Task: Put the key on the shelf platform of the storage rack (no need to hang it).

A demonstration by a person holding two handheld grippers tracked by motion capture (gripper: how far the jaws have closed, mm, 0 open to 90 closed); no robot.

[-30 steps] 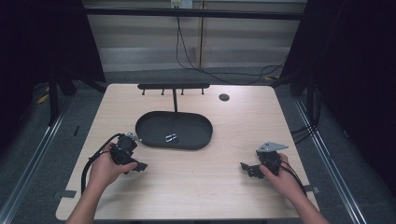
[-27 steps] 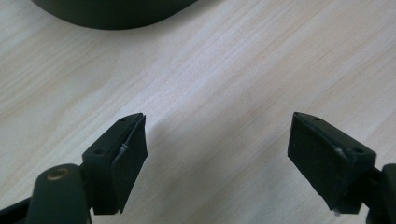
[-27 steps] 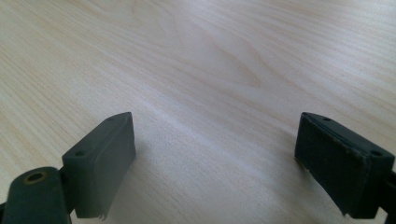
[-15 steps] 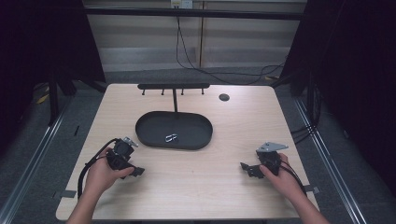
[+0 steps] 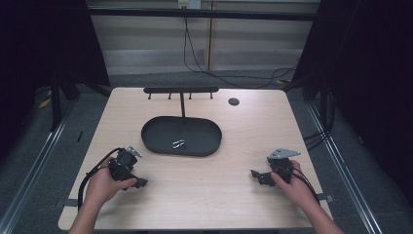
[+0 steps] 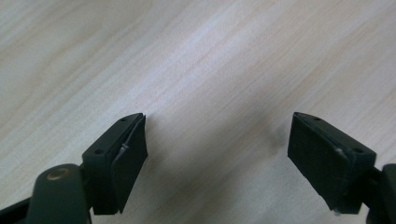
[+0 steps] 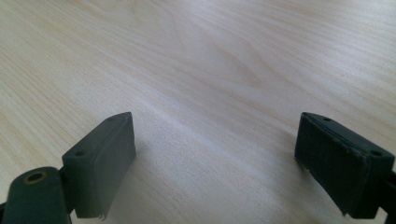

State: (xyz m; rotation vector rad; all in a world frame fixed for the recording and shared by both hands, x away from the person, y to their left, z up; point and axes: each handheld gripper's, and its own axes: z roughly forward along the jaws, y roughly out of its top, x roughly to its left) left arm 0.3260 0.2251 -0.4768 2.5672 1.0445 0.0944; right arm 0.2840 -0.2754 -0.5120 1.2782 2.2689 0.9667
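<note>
- Table (image 5: 204, 195): pale wood grain.
- Tray (image 5: 204, 145): black oval, centre-far, holding a small metal clip (image 5: 178, 144).
- Left gripper (image 6: 217, 154): jaws apart, empty.
- Right gripper (image 7: 215, 158): jaws apart, empty.

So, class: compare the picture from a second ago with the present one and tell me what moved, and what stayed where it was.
The left gripper drew back toward the person's edge of the table, away from the black oval tray; its jaws stand wide open, holding nothing. Unchanged: the right gripper, open and empty at the table's right; the tray, the small metal object in it, and the black rack behind.
</note>
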